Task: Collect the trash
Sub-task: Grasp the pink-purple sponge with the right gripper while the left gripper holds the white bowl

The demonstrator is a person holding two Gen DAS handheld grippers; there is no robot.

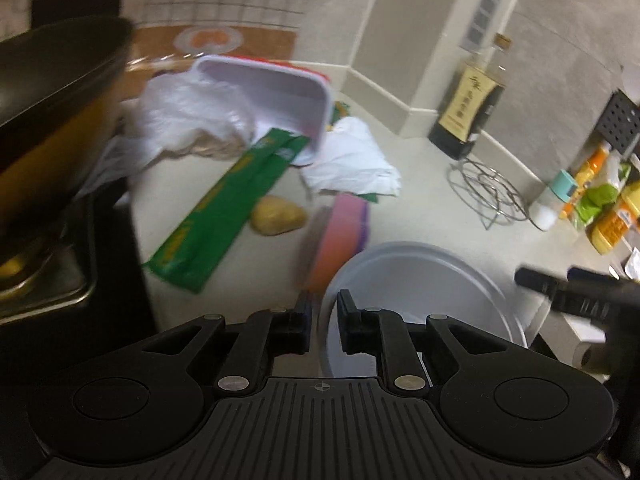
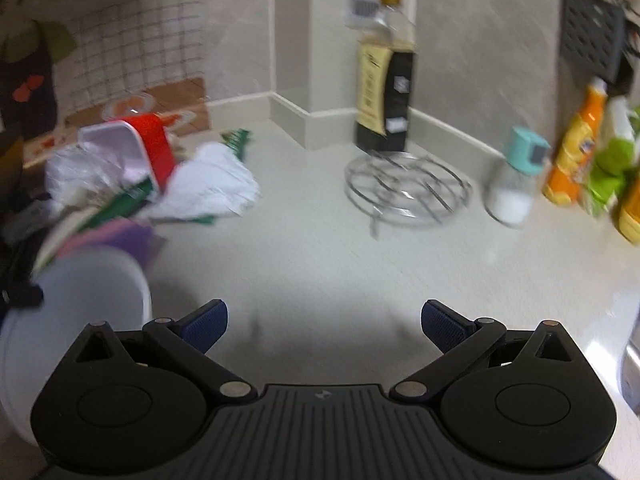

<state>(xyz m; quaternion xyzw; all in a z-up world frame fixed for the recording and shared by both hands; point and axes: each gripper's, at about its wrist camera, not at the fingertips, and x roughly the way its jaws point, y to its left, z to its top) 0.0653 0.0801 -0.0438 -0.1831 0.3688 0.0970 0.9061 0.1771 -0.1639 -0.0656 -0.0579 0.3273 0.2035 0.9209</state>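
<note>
The trash [image 1: 224,200] on the table [image 1: 420,208], mostly light, crinkly wrappers, we judge best pinched by a loose edge, as our left hand-held gripper [image 1: 323,322] clamps a white bowl's rim [image 1: 420,280] and the right hand-held gripper [image 2: 324,326] gapes empty.

Your left gripper [image 1: 323,312] points steeply downward, its two black fingers [image 1: 298,320] drawn in to a narrow gap (the rim of a white bowl [image 1: 420,272] sits in that gap, though blur hides whether the pads press it). Your right gripper [image 2: 324,320] also tilts downward, its blue-padded fingers [image 2: 206,326] spread wide apart with nothing between them. From the left wrist view, your right gripper's dark fingers enter at the right edge.
</note>
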